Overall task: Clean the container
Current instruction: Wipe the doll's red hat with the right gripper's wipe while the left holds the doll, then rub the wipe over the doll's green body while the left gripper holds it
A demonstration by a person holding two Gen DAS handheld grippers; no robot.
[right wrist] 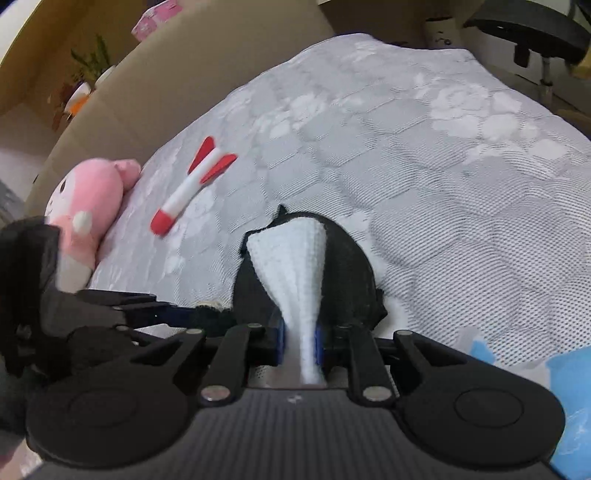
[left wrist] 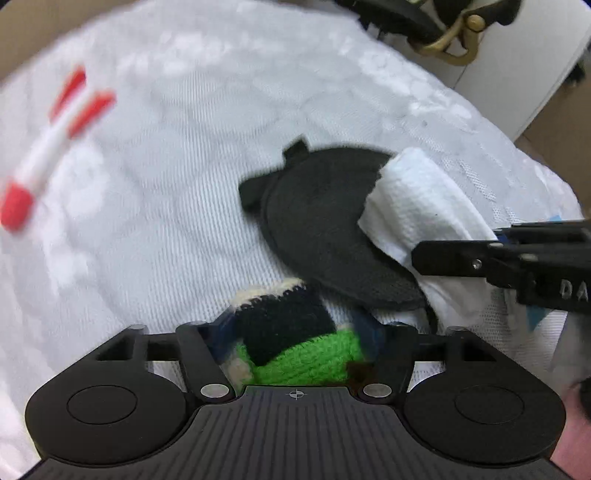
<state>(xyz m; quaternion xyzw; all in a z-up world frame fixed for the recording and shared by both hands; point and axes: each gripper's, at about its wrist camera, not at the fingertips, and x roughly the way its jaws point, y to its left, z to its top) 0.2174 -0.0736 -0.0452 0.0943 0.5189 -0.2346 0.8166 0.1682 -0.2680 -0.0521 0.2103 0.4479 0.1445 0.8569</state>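
A black woven round container (left wrist: 325, 221) lies tilted on the white quilted bed; it also shows in the right wrist view (right wrist: 351, 266). My left gripper (left wrist: 295, 339) is shut on its knitted black, green and cream part (left wrist: 295, 343). My right gripper (right wrist: 300, 343) is shut on a folded white cloth (right wrist: 291, 266), whose free end rests on the black container. The right gripper's arm (left wrist: 509, 254) and the cloth (left wrist: 417, 206) show at the right of the left wrist view.
A red and white toy rocket (right wrist: 192, 184) lies on the bed, left of the container, blurred in the left wrist view (left wrist: 51, 147). A pink plush toy (right wrist: 88, 206) sits at the bed's left edge. A blue item (right wrist: 569, 373) lies at the right. A chair base (left wrist: 443, 33) stands beyond the bed.
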